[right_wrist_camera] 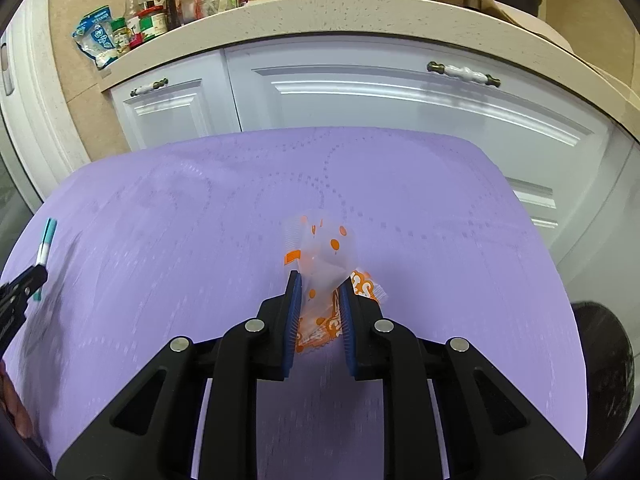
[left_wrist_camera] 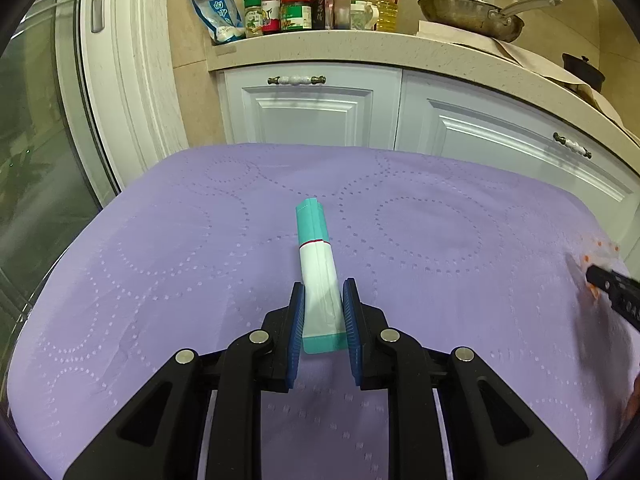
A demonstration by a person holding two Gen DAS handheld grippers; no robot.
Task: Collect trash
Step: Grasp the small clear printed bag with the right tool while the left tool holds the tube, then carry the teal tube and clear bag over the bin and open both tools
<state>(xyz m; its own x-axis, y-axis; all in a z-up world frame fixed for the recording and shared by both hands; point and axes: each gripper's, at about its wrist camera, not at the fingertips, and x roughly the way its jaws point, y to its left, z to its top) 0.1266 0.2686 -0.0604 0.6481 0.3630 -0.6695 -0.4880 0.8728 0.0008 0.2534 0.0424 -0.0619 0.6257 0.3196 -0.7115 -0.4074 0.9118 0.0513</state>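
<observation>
Left hand-held gripper (left_wrist_camera: 322,312) pinched teal-white packet (left_wrist_camera: 318,276); right hand-held gripper (right_wrist_camera: 320,308) pinched orange-dotted wrapper (right_wrist_camera: 320,264), both w/ purple counter (left_wrist_camera: 160,260) beneath.

We see the purple tablecloth (left_wrist_camera: 200,240) lying open and flat between our two grippers. Our left gripper (left_wrist_camera: 323,312) is filled by a teal-and-white packet (left_wrist_camera: 318,276); our right gripper (right_wrist_camera: 320,304) by a clear orange-dotted wrapper (right_wrist_camera: 324,264). White cabinet doors (left_wrist_camera: 312,108) wall off the table's far edge.
</observation>
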